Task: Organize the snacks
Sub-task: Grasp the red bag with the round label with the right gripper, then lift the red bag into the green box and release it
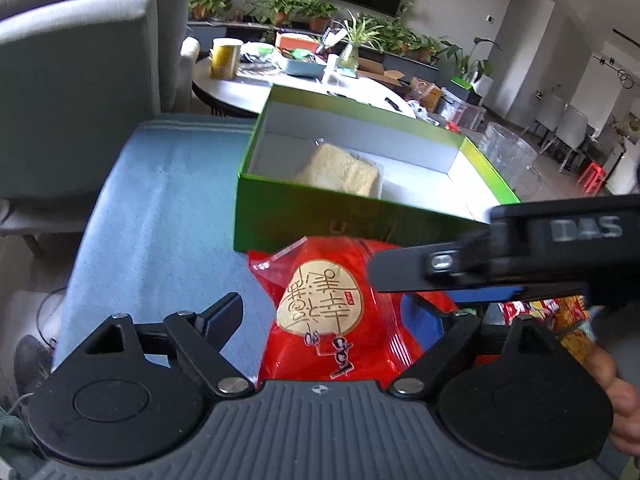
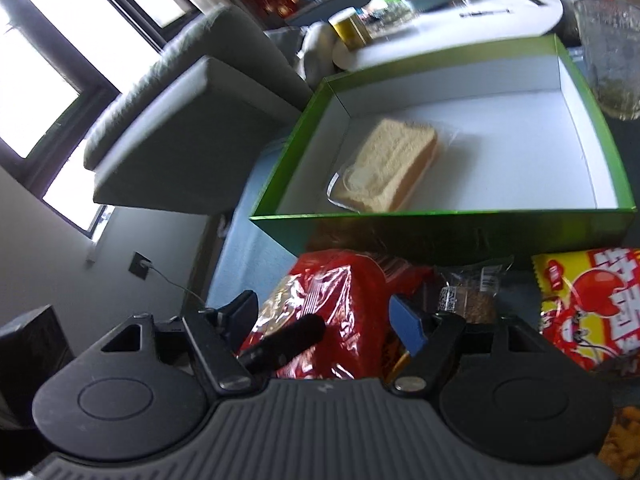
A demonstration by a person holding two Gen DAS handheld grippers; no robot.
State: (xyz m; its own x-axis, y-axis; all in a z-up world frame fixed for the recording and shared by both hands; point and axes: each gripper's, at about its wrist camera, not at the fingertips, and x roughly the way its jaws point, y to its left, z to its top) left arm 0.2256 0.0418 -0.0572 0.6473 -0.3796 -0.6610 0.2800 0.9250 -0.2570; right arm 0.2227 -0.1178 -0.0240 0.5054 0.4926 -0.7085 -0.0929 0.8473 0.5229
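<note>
A red snack packet (image 1: 340, 316) with a cream, heart-shaped label lies on the blue surface (image 1: 160, 216), its long axis running from the left gripper (image 1: 332, 320) toward the green box (image 1: 360, 216) just beyond. The left jaws stand wide, straddling it without pressing. The right gripper (image 2: 328, 320) also stands open over the glossy, crinkled packet. Wrapped bread (image 2: 392, 164) lies inside the box.

Raised letters "DAS" read on the black body of the right hand-held gripper (image 1: 560, 248), seen from the left wrist view. Red snack packet (image 1: 340, 312): cream oval label with brown Chinese characters, upside down here, not legible; a small red stamp beside them. Yellow-and-red snack bag (image 2: 588, 312): large white Chinese characters, cropped and blurred. Brown wrapped snack (image 2: 472, 296): QR code, small print unreadable.
</note>
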